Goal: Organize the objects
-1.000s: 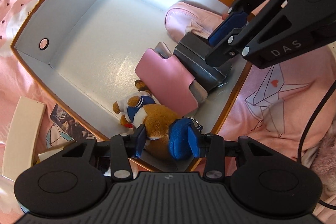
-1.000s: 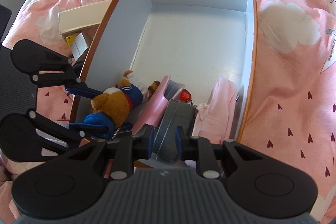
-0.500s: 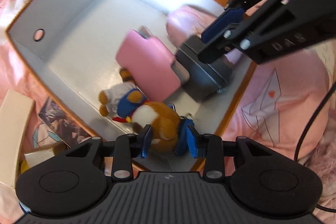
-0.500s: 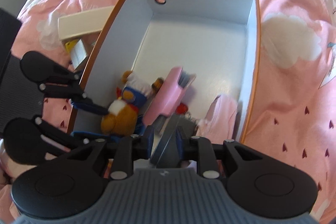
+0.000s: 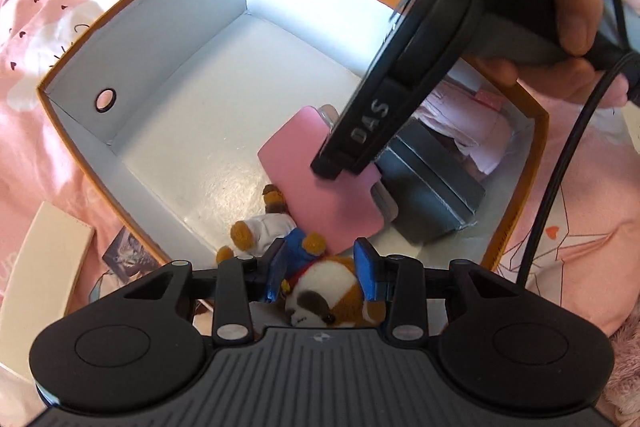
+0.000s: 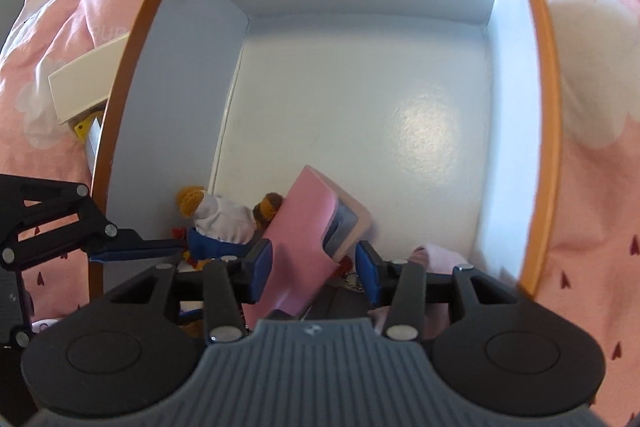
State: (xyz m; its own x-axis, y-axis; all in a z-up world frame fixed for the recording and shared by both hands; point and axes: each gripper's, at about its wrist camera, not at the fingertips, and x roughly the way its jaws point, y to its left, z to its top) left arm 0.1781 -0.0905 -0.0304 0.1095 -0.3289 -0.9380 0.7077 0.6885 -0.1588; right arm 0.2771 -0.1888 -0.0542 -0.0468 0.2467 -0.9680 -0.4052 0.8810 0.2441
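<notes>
While the left gripper (image 5: pixel 320 273) clamps the plush bear (image 5: pixel 328 291) inside the orange box (image 6: pixel 546 107), the right gripper (image 6: pixel 314 269), jaws just opened, straddles the pink case (image 6: pixel 304 239), which may topple onto the bear.

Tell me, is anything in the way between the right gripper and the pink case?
No, nothing visible. The pink case sits tilted between the fingers of the right gripper. Its jaws have just been opening, so the case is not squeezed. The teddy bear lies off to one side of the case.
</notes>
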